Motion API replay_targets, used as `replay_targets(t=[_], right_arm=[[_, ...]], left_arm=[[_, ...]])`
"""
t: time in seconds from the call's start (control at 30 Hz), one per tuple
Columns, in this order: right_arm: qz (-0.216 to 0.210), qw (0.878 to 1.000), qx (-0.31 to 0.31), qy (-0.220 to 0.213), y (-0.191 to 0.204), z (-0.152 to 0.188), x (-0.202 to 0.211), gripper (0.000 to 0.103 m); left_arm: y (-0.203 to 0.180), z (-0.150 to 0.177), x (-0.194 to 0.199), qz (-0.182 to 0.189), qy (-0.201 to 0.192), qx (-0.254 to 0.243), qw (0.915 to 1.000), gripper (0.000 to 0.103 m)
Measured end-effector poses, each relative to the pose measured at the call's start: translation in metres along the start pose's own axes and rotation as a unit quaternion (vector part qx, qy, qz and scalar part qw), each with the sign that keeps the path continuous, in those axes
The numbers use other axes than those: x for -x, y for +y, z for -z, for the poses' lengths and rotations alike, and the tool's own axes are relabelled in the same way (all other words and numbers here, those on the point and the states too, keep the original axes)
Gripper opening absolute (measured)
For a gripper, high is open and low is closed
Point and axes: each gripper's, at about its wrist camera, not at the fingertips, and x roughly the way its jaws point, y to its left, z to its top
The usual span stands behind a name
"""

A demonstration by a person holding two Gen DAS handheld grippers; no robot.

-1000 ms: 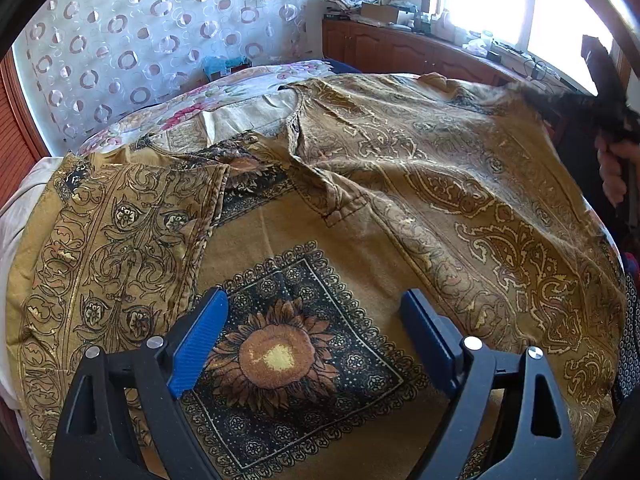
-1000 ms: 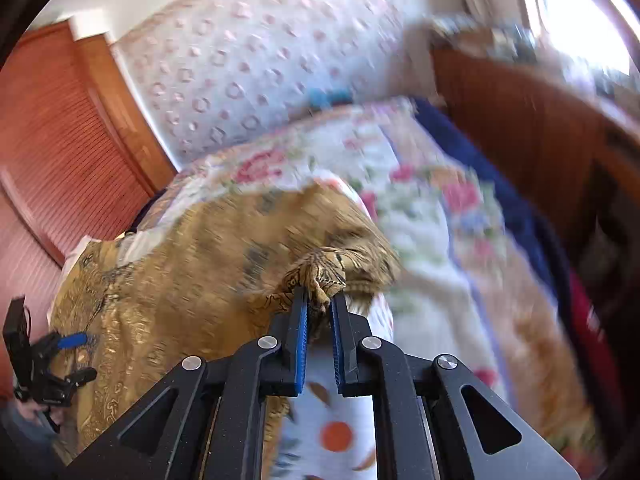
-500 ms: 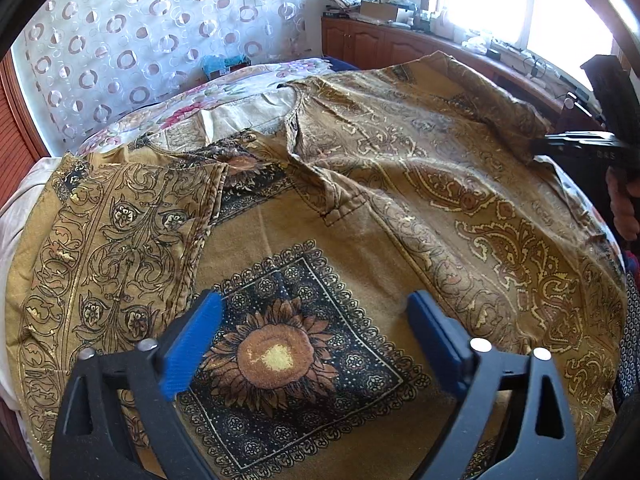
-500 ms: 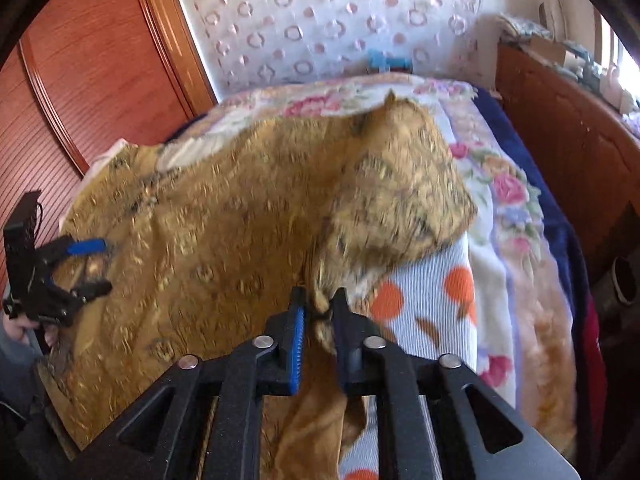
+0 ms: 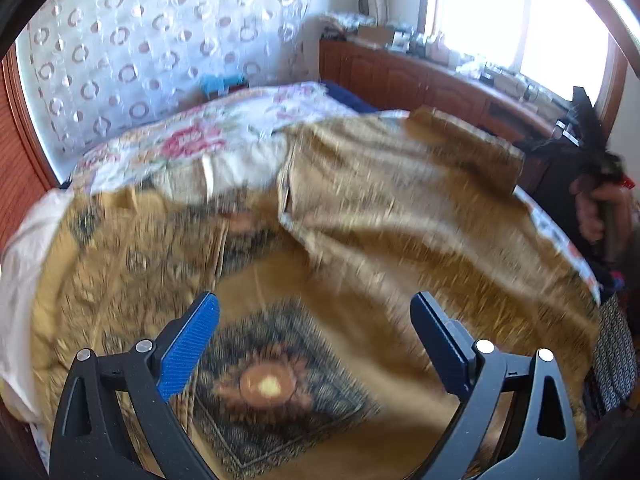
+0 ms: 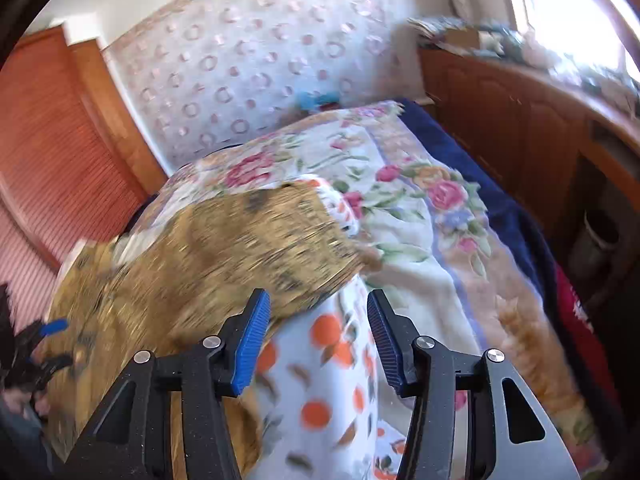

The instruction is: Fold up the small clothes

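- Lying across the flowered bedspread (image 6: 404,216), filling most of the left wrist view: mustard patterned garment (image 5: 400,216), one flap doubled over toward the middle, sunflower panel (image 5: 272,384) showing near the left tool
- Looking thin, soft and light, judging by the creases and the limp way the flap is draping; likely sliding easily over the blanket and sagging wherever unsupported, so best pinched at a hem or corner, not mid-panel
- Offering a good hold at the folded flap's outer edge (image 6: 328,240), close ahead of the right tool, and at the near hem below the sunflower panel for the left
- Bordering the bed closely on the right: wooden cabinet (image 6: 532,128) with clutter on top, leaving little swing room on that side
- Standing to the left: reddish slatted doors (image 6: 52,152); dotted curtain (image 5: 160,52) hanging behind the head of the bed
- Leaving open bedspread beyond the garment's far edge, room enough, by the look of it, for carrying a fold forward
- Hovering over the sunflower panel: left gripper (image 5: 316,332), blue pads spread wide, pinching nothing
- Hanging at the garment's right border above orange-spotted fabric (image 6: 324,364): right gripper (image 6: 318,324), fingers parted, nothing between them
- Blurring badly in both views, so fine seams staying hard to read
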Motion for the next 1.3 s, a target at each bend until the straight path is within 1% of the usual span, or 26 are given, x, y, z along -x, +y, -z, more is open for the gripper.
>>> replay_targets(t=[0.03,0.13,0.17,0.3,0.37,0.53,0.57,0.6,0.67,0.7,0.83,0.9,0.97,1.07,1.17,1.2,1.23,1.27,1.3], right_arm=[[-0.008,1.0,-0.014,0.009,-0.006,-0.004,-0.013,0.053],[-0.055,0.995,-0.066,0.042,-0.018,-0.007,-0.046,0.053],[-0.057,0.994,-0.074,0.048,-0.019,-0.008,-0.054,0.053],[-0.052,0.993,-0.074,0.075,-0.019,-0.014,-0.078,0.053],[-0.042,0.993,-0.073,0.083,-0.018,-0.017,-0.079,0.053],[-0.023,0.996,-0.044,0.078,-0.017,-0.028,-0.077,0.053],[-0.022,0.996,-0.038,0.073,-0.015,-0.03,-0.078,0.041],[-0.02,0.997,-0.03,0.069,-0.012,-0.031,-0.077,0.035],[-0.01,0.998,-0.01,0.06,-0.006,-0.032,-0.075,0.011],[-0.01,0.999,-0.002,0.052,-0.004,-0.033,-0.073,0.007],[-0.017,0.999,0.028,0.02,0.014,-0.041,-0.056,0.006],[-0.033,0.999,0.04,0.008,0.028,-0.045,-0.043,0.006],[-0.055,0.996,0.066,-0.004,0.053,-0.049,-0.029,0.006],[-0.106,0.988,0.108,-0.007,0.1,-0.052,-0.013,0.006],[-0.158,0.975,0.155,0.017,0.147,-0.05,-0.011,0.006],[-0.164,0.97,0.175,0.021,0.161,-0.047,-0.011,0.007],[-0.166,0.966,0.195,0.021,0.17,-0.044,-0.011,0.016],[-0.168,0.962,0.214,0.022,0.179,-0.04,-0.012,0.029],[-0.169,0.96,0.22,0.025,0.181,-0.038,-0.013,0.036]], left_arm=[[-0.002,-0.006,0.002,0.003,-0.006,0.0,1.0,0.097],[-0.009,-0.019,0.003,0.007,-0.014,-0.008,0.9998,0.097],[-0.011,-0.023,0.003,0.008,-0.016,-0.012,0.9998,0.097],[-0.016,-0.027,0.001,0.011,-0.017,-0.016,0.9997,0.097],[-0.016,-0.028,0.001,0.014,-0.018,-0.014,0.9996,0.097],[-0.013,-0.025,0.002,0.016,-0.018,-0.007,0.9997,0.097],[-0.013,-0.024,0.0,0.015,-0.017,-0.006,0.9997,0.097],[-0.013,-0.024,0.0,0.015,-0.016,-0.006,0.9997,0.097],[-0.011,-0.021,0.0,0.012,-0.016,-0.006,0.9998,0.097],[-0.009,-0.02,0.0,0.011,-0.015,-0.005,0.9998,0.097],[-0.005,-0.017,0.001,0.008,-0.016,0.0,0.9998,0.097],[-0.002,-0.016,0.003,0.004,-0.018,0.002,0.9998,0.097],[0.002,-0.016,0.004,-0.001,-0.02,0.005,0.9998,0.097],[0.01,-0.014,0.006,-0.006,-0.022,0.013,0.9997,0.097],[0.017,-0.011,0.006,-0.011,-0.022,0.023,0.9994,0.097],[0.019,-0.01,0.006,-0.011,-0.022,0.027,0.9993,0.097],[0.021,-0.009,0.005,-0.011,-0.021,0.029,0.9993,0.097],[0.022,-0.007,0.005,-0.012,-0.02,0.031,0.9993,0.097],[0.022,-0.006,0.004,-0.012,-0.02,0.031,0.9992,0.097]])
